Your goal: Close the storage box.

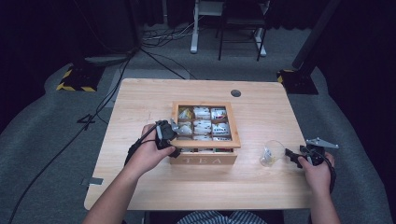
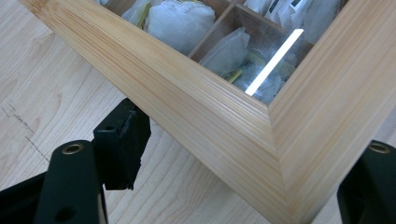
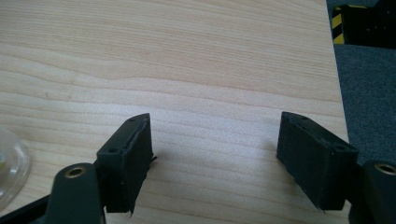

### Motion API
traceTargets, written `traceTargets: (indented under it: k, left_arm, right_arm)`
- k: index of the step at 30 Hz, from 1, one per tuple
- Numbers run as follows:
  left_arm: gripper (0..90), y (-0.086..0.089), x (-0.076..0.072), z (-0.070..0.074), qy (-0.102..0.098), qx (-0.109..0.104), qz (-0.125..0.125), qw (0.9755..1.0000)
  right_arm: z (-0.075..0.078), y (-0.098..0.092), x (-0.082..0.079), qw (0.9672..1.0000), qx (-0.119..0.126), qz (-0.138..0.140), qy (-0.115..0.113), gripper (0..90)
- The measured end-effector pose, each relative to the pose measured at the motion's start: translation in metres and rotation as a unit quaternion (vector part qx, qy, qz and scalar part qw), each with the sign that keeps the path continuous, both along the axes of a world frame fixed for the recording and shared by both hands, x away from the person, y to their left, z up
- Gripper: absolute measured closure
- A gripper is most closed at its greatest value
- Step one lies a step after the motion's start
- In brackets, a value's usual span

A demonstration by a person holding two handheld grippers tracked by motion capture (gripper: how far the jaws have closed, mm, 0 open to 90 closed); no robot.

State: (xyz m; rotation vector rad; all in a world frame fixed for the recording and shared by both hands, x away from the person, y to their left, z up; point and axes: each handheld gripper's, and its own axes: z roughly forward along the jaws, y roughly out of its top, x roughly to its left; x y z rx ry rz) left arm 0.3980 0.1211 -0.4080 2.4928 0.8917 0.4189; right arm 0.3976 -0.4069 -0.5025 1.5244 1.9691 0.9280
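A wooden tea box [image 1: 205, 160] marked TEA stands mid-table. Its framed lid [image 1: 235, 128] has a clear pane, and several tea bags [image 1: 202, 125] show in the compartments beneath. My left gripper [image 1: 173, 135] is at the lid's front left corner. In the left gripper view the lid frame [image 2: 196, 107] runs across between the two wide-apart jaws of the left gripper [image 2: 250, 140], with tea bags [image 2: 177, 21] behind the pane. I cannot tell whether a jaw touches the frame. My right gripper [image 1: 290, 154] is open over bare wood [image 3: 215, 135], just right of a clear glass cup [image 1: 272, 153].
The table [image 1: 140, 102] has a round cable hole [image 1: 236, 93] at the back. Its right edge [image 3: 338, 84] lies close to the right gripper, with grey floor beyond. The glass cup's rim [image 3: 9, 172] sits left of the right gripper's jaws. Stands and cables lie on the floor behind.
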Motion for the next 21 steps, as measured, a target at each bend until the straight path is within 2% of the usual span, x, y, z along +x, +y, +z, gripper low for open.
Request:
traceTargets:
  k: [9, 10, 12, 14, 15, 17, 21]
  left_arm:
    - [32.8, 0.0013, -0.0028, 0.0029, 0.011, -0.005, -0.001, 0.9999]
    - [33.5, 0.0016, -0.0033, 0.0037, 0.015, -0.006, -0.003, 0.9999]
    - [33.0, 0.0022, -0.0040, 0.0052, 0.049, -0.009, -0.003, 0.9987]
    - [32.0, 0.0033, -0.0049, 0.0049, 0.077, 0.002, -0.010, 0.9970]
    - [31.9, 0.0038, -0.0047, 0.0046, 0.085, 0.007, -0.012, 0.9963]
    - [31.9, 0.0046, -0.0055, 0.0030, 0.094, 0.006, -0.009, 0.9955]
    - [32.5, 0.0061, -0.0063, 0.0032, 0.095, -0.002, -0.006, 0.9954]
  right_arm:
    - [0.0001, 0.0001, 0.0002, 1.0000, -0.001, 0.000, 0.000, 27.2]
    - [0.0001, 0.0001, 0.0002, 1.0000, -0.001, 0.000, 0.001, 27.2]
    - [0.0000, 0.0002, 0.0003, 1.0000, -0.001, 0.000, 0.000, 27.2]
    - [0.0001, 0.0004, 0.0005, 1.0000, -0.002, 0.000, 0.001, 27.1]
    - [0.0001, 0.0004, 0.0006, 1.0000, -0.003, 0.000, 0.001, 27.2]
    - [0.0001, 0.0007, 0.0010, 1.0000, -0.002, -0.001, 0.001, 27.1]
    - [0.0000, 0.0018, 0.0027, 1.0000, -0.005, 0.000, 0.001, 26.6]
